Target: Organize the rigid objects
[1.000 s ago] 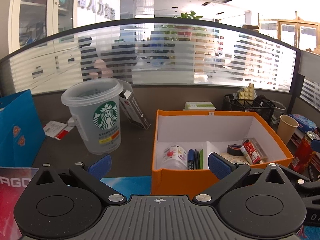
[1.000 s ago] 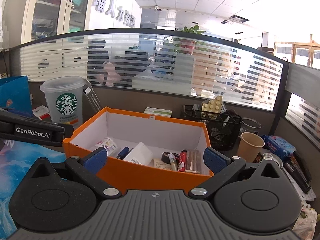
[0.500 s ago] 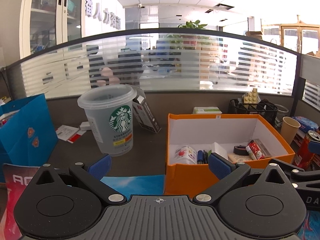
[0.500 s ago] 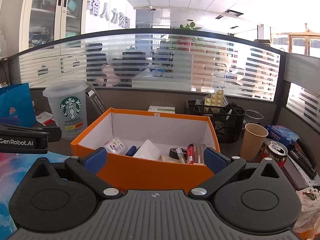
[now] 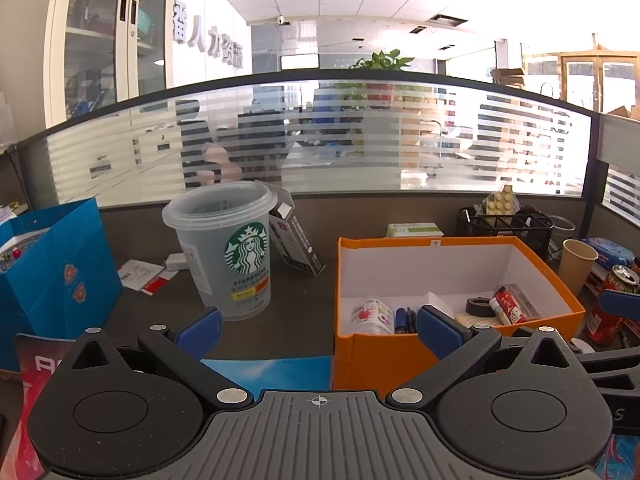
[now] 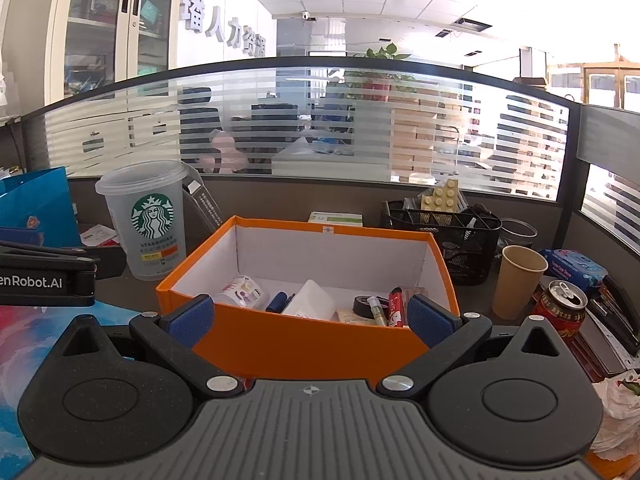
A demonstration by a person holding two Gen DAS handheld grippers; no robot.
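I read "STARBUCKS" under the green siren logo on the frosted plastic cup (image 5: 224,248), which stands upright on the dark surface (image 5: 304,300), left of the orange box (image 5: 452,344). The box is open-topped cardboard, white inside. In it I see a small white bottle with red print (image 5: 370,314), dark blue pens (image 5: 402,318), a black tape roll (image 5: 480,306) and a red-labelled tube (image 5: 508,306); their print is too small to read.

From the right wrist view, "enRobot.AI" shows on the arm of the left hand-held gripper (image 5: 318,326), its first letter cut off by the frame edge. The left hand-held gripper's blue ribbed pads (image 5: 200,330) stand wide apart, nothing between them. The right hand-held gripper (image 6: 310,318) is likewise spread and empty, hovering before the box's near wall.

Right of the box: a brown paper cup (image 6: 518,280) and an opened red can (image 6: 562,312), characters illegible. A black mesh organiser (image 6: 444,236) sits behind. The blue paper bag (image 5: 52,272) at left is partly cut off.
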